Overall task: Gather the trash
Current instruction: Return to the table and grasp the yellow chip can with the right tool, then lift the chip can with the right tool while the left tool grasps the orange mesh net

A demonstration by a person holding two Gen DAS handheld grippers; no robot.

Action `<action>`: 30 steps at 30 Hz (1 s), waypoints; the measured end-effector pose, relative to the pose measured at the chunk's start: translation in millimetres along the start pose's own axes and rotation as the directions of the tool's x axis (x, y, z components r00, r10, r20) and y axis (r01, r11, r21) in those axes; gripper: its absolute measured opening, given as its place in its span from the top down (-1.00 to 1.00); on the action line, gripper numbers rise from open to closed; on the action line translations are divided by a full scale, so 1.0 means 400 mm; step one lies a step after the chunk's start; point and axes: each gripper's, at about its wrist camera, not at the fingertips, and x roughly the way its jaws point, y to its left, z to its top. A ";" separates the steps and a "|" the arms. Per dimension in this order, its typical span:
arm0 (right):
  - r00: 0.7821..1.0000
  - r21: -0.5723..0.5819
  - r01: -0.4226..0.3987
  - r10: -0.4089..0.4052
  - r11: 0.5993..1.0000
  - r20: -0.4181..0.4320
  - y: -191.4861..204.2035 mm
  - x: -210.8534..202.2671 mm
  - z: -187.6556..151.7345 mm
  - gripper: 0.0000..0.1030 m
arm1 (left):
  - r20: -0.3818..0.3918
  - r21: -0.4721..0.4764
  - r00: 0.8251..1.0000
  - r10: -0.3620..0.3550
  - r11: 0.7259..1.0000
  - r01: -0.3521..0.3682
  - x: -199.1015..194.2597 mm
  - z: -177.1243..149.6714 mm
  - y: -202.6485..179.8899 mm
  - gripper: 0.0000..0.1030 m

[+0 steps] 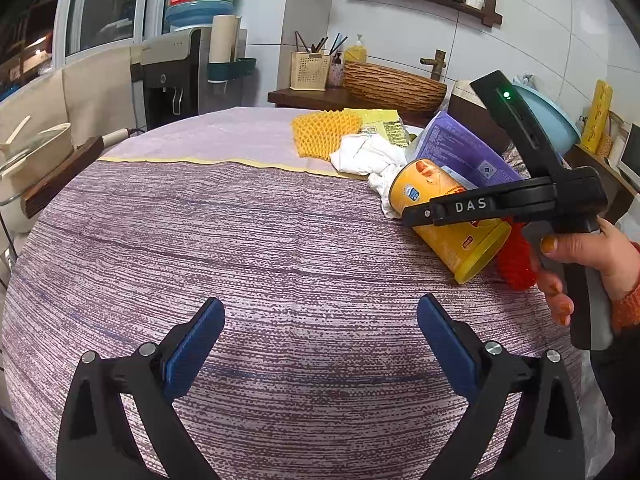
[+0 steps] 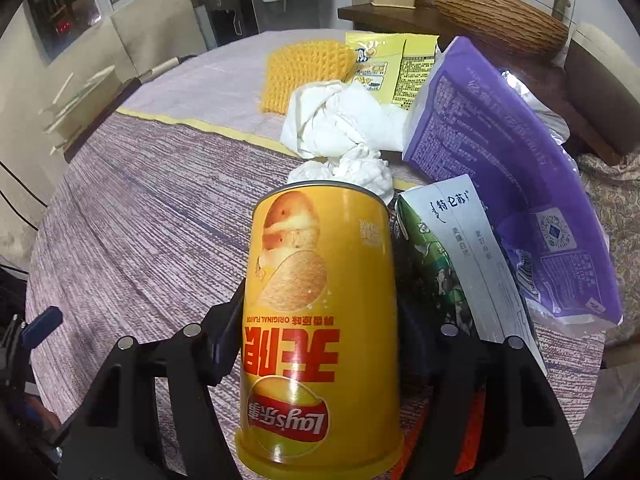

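Yellow chip can (image 2: 320, 328) lies on the striped surface (image 1: 240, 240) at the near edge of the trash pile, between the right tongs (image 2: 316, 336), pads against its sides. Left tongs (image 1: 320, 340) gape wide, empty.

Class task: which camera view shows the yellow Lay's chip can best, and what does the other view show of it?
The right wrist view: the Lay's chip can fills the centre, label legible, between the right hand-held gripper fingers. The left wrist view shows the can smaller, lying tilted on the tablecloth, partly hidden behind that gripper.
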 end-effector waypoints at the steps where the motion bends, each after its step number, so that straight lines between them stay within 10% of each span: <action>1: 1.000 0.004 -0.010 0.010 1.000 0.012 0.002 -0.009 -0.002 -0.29 | 0.000 0.001 1.000 0.000 1.000 0.000 0.000 0.000 -0.001 -0.86; 14: 0.956 -0.012 -0.116 0.115 0.993 0.270 0.022 -0.237 -0.100 -0.29 | -0.029 0.043 0.997 -0.069 0.997 0.070 0.012 0.005 -0.074 -0.86; 30: 0.886 0.176 -0.024 -0.060 0.984 0.459 -0.199 -0.484 -0.311 -0.29 | -0.126 0.212 0.958 -0.259 0.936 0.281 0.108 0.061 -0.370 -0.83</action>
